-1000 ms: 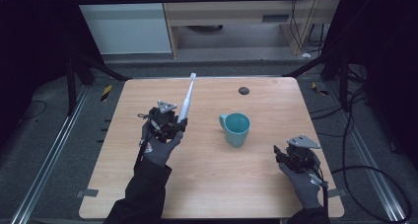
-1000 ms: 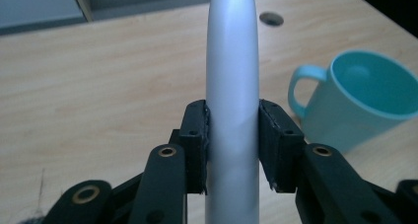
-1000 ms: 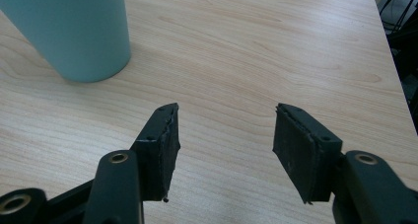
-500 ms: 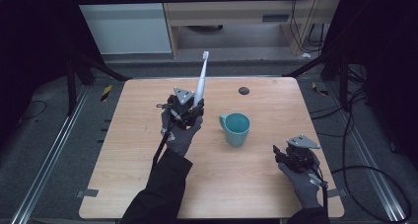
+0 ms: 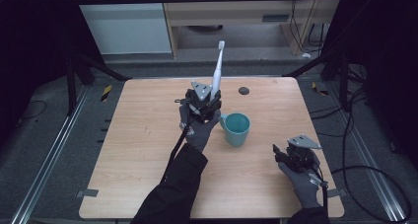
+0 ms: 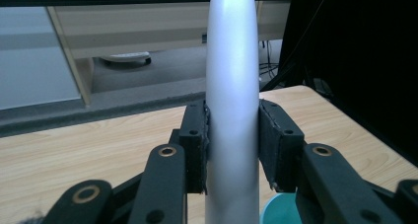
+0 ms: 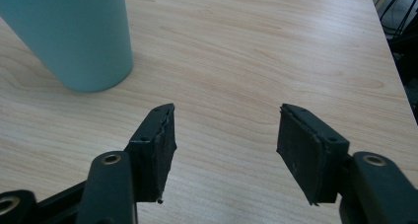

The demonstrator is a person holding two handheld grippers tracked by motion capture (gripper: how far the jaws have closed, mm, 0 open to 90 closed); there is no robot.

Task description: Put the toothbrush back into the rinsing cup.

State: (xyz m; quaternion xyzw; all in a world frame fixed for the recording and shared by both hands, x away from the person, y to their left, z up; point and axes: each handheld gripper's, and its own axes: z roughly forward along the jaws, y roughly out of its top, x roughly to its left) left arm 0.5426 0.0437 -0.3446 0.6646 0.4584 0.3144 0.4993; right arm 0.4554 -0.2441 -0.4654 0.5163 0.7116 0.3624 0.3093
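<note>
A white electric toothbrush (image 5: 216,68) stands nearly upright, brush head up, with my left gripper (image 5: 203,104) shut on its handle. In the left gripper view the grey-white handle (image 6: 231,110) is clamped between the two black pads, and the cup's rim (image 6: 278,210) shows just below. A teal cup (image 5: 236,129) stands on the wooden table (image 5: 138,150) just right of that gripper. My right gripper (image 5: 295,153) rests low at the table's right front, open, with nothing between its fingers. In the right gripper view the cup (image 7: 74,34) is at the upper left.
A small dark round disc (image 5: 243,91) lies near the table's far edge. Black frame posts and cables stand around the table, and a shelf unit is beyond the far edge.
My left gripper has carried the toothbrush to the right, toward the cup, and tilted it more upright. The right gripper has stayed where it was.
</note>
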